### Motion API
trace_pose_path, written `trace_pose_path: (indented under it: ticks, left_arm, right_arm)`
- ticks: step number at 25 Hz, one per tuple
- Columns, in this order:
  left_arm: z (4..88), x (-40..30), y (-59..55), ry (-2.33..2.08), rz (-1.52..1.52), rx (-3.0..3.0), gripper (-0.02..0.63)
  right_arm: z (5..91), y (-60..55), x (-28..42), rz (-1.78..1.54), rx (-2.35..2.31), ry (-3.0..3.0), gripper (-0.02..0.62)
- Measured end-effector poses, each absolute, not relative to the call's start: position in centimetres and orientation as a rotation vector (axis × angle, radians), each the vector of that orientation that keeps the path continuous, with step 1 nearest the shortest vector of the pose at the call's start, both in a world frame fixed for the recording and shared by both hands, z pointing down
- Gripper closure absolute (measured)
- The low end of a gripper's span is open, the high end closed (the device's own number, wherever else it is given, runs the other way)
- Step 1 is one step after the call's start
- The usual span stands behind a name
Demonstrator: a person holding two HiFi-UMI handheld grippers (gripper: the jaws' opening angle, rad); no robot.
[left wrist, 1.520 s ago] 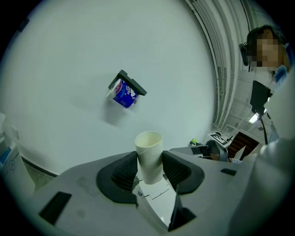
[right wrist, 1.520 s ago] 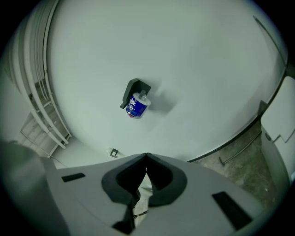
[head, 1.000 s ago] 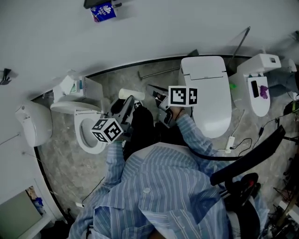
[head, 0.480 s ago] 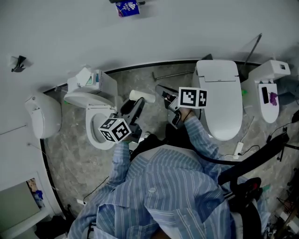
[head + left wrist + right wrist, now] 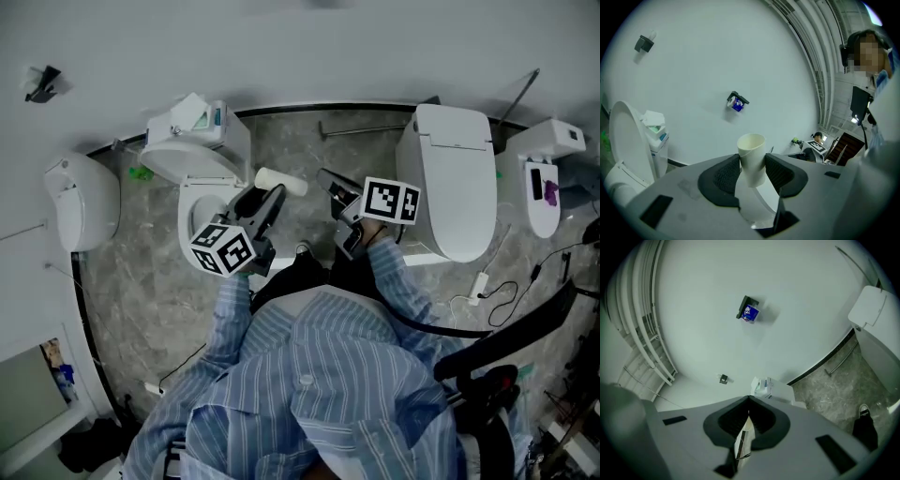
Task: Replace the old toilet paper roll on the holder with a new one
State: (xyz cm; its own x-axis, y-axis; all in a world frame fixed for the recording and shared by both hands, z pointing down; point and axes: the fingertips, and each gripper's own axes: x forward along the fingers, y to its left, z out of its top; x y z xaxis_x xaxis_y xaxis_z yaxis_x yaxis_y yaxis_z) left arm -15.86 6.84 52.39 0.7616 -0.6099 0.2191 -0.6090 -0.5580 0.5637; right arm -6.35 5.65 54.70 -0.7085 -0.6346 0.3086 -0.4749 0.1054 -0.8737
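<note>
My left gripper (image 5: pixel 752 165) is shut on a white cardboard tube (image 5: pixel 751 154), an empty roll core that stands up between the dark pads. In the head view the tube (image 5: pixel 281 181) sticks out past the left gripper (image 5: pixel 270 195), above the open toilet. A wall holder with a blue-wrapped roll (image 5: pixel 737 103) hangs on the white wall ahead, apart from both grippers, and the right gripper view also shows this holder (image 5: pixel 749 312). My right gripper (image 5: pixel 748 401) is shut with nothing in it. It is held beside the left one, near the head view's middle (image 5: pixel 326 180).
An open-lid toilet (image 5: pixel 202 202) stands below the left gripper and a closed toilet (image 5: pixel 455 178) to the right. More white fixtures sit at far left (image 5: pixel 80 202) and far right (image 5: pixel 548 173). A cable (image 5: pixel 487 286) lies on the marbled floor. A person (image 5: pixel 881 93) stands at the right.
Both grippers have travelled with me across the room toward the open toilet. The wall holder has slid out of the head view's top. The tube stays gripped; the right jaws stay shut.
</note>
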Motion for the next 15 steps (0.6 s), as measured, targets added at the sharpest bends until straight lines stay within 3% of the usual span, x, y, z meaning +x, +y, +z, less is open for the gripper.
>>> trace_pose_path:
  ticks: [15]
  left_arm:
    - [53.4,-18.3,9.5,-0.738,-0.017,2.367,0.434]
  right_arm:
    - [56.1,9.8,-10.1,-1.629,-1.246,2.206,0.591]
